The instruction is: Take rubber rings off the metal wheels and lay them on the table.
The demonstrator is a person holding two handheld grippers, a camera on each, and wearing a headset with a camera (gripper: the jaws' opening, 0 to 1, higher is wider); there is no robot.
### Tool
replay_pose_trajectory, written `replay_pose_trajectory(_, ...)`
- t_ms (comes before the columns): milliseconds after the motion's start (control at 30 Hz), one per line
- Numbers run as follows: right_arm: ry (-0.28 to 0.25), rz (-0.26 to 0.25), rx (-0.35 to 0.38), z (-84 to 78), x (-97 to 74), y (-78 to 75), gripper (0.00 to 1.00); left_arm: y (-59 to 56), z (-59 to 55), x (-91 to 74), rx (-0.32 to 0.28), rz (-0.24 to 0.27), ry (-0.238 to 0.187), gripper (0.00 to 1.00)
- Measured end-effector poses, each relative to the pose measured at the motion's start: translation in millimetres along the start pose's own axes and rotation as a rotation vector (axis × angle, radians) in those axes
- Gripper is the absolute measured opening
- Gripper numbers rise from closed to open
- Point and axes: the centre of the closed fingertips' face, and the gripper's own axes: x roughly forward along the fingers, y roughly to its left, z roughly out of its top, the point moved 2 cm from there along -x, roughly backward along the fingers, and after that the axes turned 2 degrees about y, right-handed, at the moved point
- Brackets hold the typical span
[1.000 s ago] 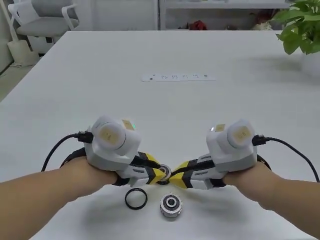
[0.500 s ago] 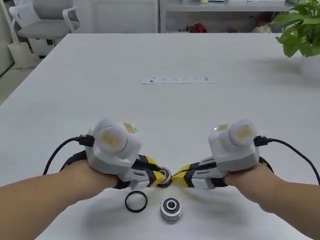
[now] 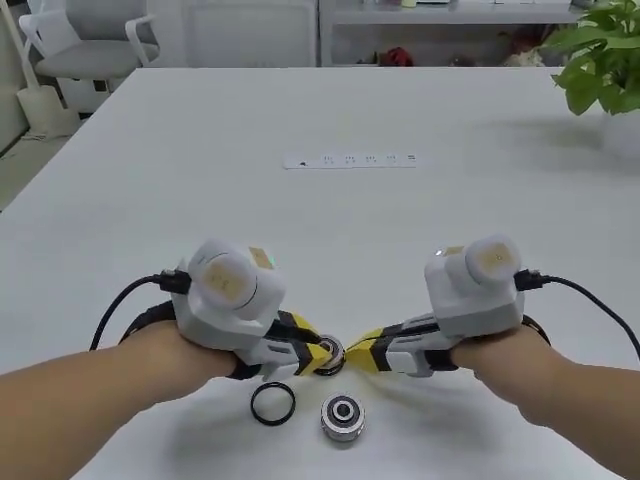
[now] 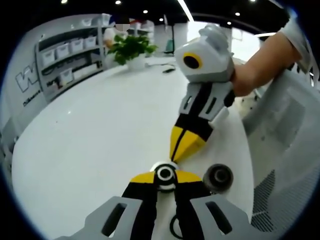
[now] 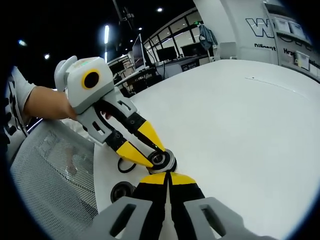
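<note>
My left gripper (image 3: 320,352) is shut on a small metal wheel (image 3: 330,354), held just above the table; the same wheel (image 4: 165,174) sits between its yellow fingertips in the left gripper view. My right gripper (image 3: 357,352) faces it from the right. Its jaws are shut and their tip meets the wheel's rim (image 5: 161,160); whether they pinch a ring there is hidden. A loose black rubber ring (image 3: 272,402) lies flat on the table near me. Beside it stands a second metal wheel (image 3: 342,415), also seen in the gripper views (image 4: 218,177) (image 5: 121,190).
The white table (image 3: 330,230) stretches far ahead. A white power strip (image 3: 350,160) lies at its middle. A potted plant (image 3: 600,55) stands at the far right corner, and a chair (image 3: 90,40) beyond the far left edge.
The right gripper has edged slightly to the right, its tip still at the wheel. The left gripper keeps hold of the wheel; the ring and second wheel on the table have not moved.
</note>
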Motion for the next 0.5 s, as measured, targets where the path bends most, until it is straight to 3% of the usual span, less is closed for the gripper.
replay_pose_trajectory(67, -0.033, 0.005, 0.042, 4.9, -1.1, -0.4, 0.0, -0.1, 0.1, -0.1, 0.0, 0.001, 0.0, 0.12)
replay_pose_trajectory(500, -0.052, -0.002, 0.125, 7.8, -1.4, -0.8, 0.0, -1.1, 1.1, 0.2, 0.007, 0.013, 0.008, 0.12)
